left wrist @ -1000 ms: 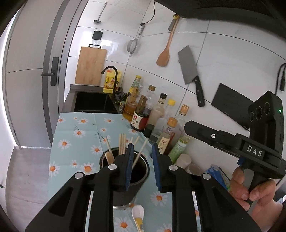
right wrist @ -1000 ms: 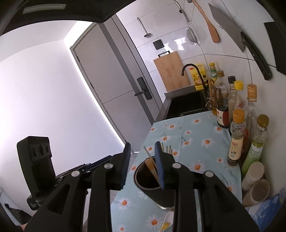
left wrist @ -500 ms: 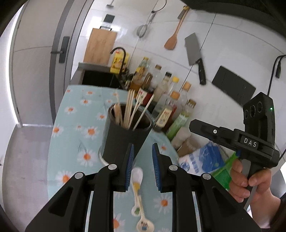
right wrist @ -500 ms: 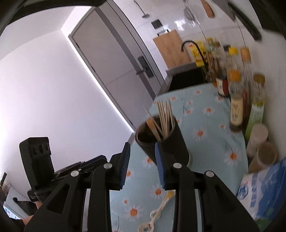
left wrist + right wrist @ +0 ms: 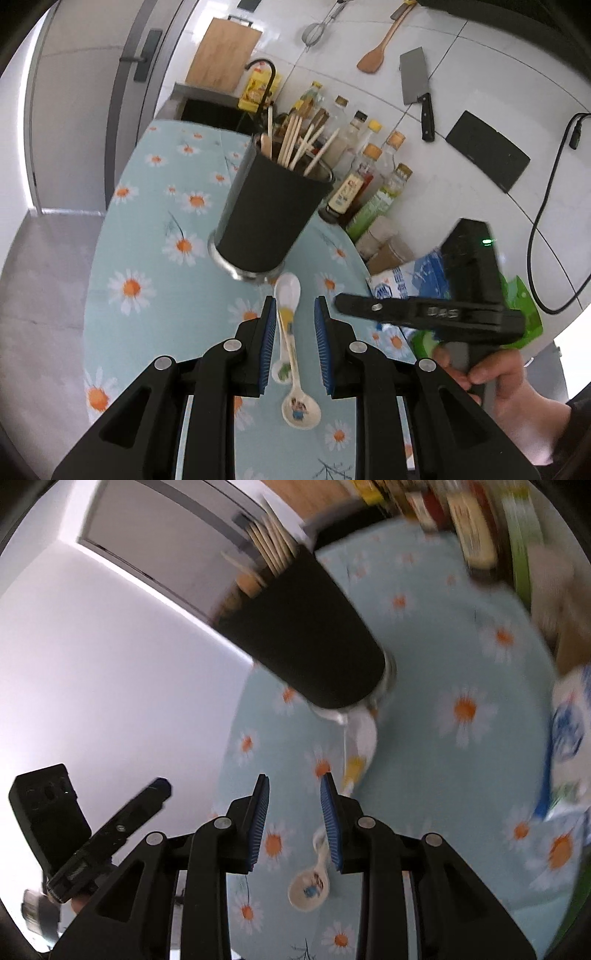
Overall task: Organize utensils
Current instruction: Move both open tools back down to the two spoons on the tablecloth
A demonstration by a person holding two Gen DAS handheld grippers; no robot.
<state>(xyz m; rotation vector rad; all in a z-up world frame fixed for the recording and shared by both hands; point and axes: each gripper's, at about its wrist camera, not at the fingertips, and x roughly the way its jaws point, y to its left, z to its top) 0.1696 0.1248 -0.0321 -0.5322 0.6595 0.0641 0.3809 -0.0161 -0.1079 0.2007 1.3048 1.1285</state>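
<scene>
1. You are holding the left gripper with jaws apart over two spoons.
2. Your right gripper is gaping, empty.
3. The holder is standing at 12 o'clock from the spoons.

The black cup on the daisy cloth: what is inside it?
Wooden chopsticks and a wooden spoon handle stick out above the rim of the black cup. Their lower ends and the bottom of the cup cannot be seen; the dark wall covers them.
</scene>
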